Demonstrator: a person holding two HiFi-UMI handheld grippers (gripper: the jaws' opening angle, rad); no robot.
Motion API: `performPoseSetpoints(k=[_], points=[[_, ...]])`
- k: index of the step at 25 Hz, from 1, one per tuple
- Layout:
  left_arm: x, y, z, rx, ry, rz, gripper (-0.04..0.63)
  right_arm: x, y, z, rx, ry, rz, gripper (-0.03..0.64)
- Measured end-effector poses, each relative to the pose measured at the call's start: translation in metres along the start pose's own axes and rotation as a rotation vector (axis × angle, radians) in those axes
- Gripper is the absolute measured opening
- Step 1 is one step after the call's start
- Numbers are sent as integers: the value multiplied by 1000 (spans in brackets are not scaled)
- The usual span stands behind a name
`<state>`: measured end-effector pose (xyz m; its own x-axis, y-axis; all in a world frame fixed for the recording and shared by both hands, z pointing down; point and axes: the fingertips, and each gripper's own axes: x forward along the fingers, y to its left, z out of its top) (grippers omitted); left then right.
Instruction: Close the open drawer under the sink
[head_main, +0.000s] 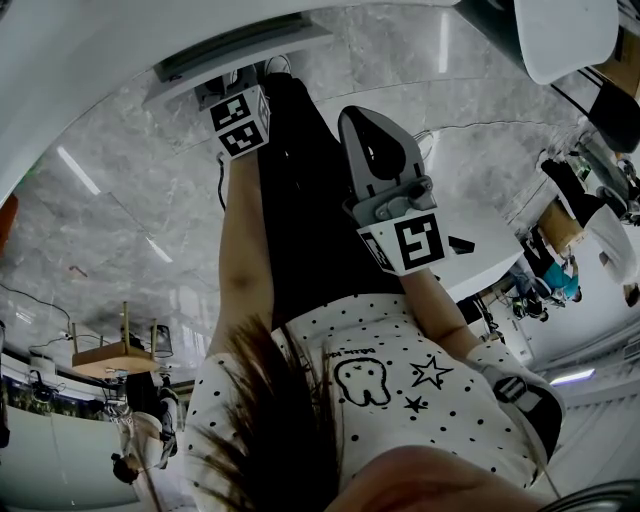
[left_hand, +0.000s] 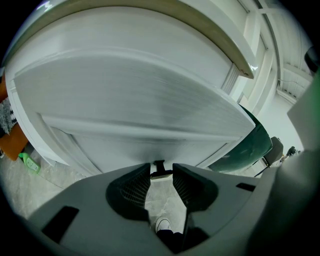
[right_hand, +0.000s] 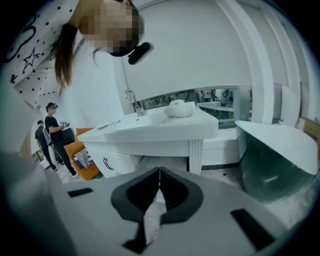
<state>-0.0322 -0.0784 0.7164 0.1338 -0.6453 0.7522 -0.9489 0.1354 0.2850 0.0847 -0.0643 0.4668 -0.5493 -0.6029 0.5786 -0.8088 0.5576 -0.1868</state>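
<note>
Head view: the left tongs (head_main: 226, 96) point at a white drawer (head_main: 240, 48), and the right tongs (head_main: 358, 120) sit beside them, clear of it.

Left gripper view: the drawer's smooth, flat front runs crosswise and faces the tongs. The jaws stand apart and empty, with the small dark handle (left_hand: 159, 164) just past their tips.

Right gripper view: the jaws are closed together on nothing, with a white sink tabletop (right_hand: 165, 127) ahead.
</note>
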Motion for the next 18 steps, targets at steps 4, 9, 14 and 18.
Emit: performPoseSetpoints(k=[4,9,14,18], points=[[0,1,0,0,-1,-2,140,-1,1,-2,0,2,0,15],[5,2,6,-2,-11,-1,140,-1,0,-3,-2,3,-1,15],[7,3,13,-2,-16,-4,141,-1,1,-2,-1,4,-2,15],[9,5,15,-4,-24,0,140,-2,-1,-2,1,2,-7,15]])
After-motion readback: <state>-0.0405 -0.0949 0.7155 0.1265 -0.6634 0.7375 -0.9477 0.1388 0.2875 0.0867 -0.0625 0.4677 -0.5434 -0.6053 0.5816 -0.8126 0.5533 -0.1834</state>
